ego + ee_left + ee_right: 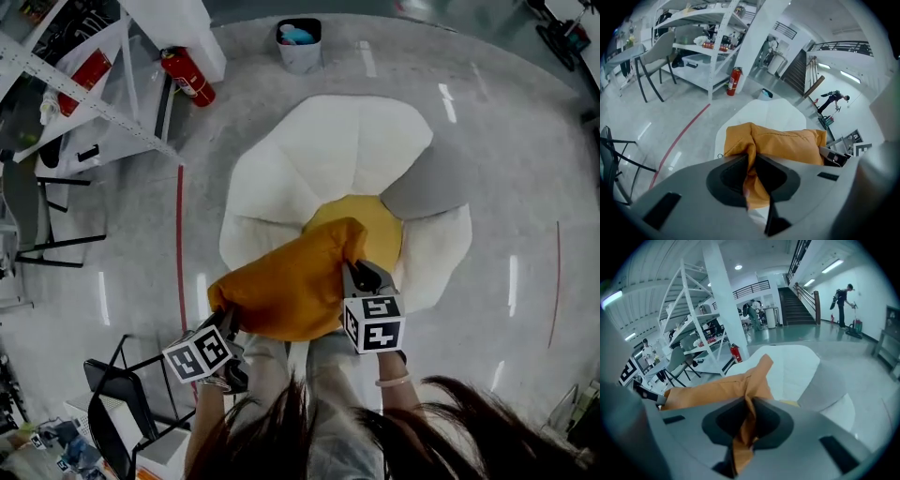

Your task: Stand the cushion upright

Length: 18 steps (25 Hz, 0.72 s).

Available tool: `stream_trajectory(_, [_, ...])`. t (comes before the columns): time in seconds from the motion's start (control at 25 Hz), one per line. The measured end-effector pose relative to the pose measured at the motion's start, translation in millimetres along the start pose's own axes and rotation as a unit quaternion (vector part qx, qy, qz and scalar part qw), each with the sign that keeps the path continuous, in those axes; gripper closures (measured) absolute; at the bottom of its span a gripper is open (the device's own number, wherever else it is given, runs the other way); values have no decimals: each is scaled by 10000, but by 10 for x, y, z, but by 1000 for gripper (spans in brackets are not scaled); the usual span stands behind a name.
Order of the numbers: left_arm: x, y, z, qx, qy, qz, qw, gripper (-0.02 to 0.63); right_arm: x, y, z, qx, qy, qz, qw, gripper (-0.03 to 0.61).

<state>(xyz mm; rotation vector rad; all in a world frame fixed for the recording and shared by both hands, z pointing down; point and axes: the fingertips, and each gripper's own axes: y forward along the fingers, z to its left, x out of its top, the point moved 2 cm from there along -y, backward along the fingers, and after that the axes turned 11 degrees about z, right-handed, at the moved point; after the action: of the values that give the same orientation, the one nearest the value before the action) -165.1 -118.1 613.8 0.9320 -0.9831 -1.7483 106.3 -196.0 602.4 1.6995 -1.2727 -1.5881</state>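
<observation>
A mustard-orange cushion (295, 281) hangs lifted over the near edge of a white petal-shaped armchair (319, 159). My left gripper (228, 323) is shut on the cushion's near-left corner, and my right gripper (354, 272) is shut on its right corner. In the left gripper view the fabric is pinched between the dark pads of the gripper (752, 176), and the cushion (787, 143) stretches away to the right. The right gripper view shows a fold of the cushion (708, 390) squeezed in the gripper (749, 420). A yellow seat pad (375, 220) shows behind the cushion.
A grey cushion (427, 183) rests on the armchair's right side. Two red fire extinguishers (187, 77) and a white shelf rack (94, 103) stand at the far left, with a bin (299, 44) beyond the armchair. A black chair (117, 403) is near my left.
</observation>
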Motion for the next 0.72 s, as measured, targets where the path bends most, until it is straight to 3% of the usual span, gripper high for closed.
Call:
stream_trajectory(0.2, [-21, -42, -216, 136, 290, -15, 9995, 563, -89, -204, -177, -72, 294, -157, 9994, 532])
stream_trajectory(0.44, [-13, -75, -512, 266, 611, -87, 9977, 571, -189, -500, -410, -474, 551, -448, 9963, 554])
stream_trajectory(0.72, [16, -113, -812, 178, 903, -174, 9956, 580, -255, -732, -615, -683, 757, -600, 9930, 558])
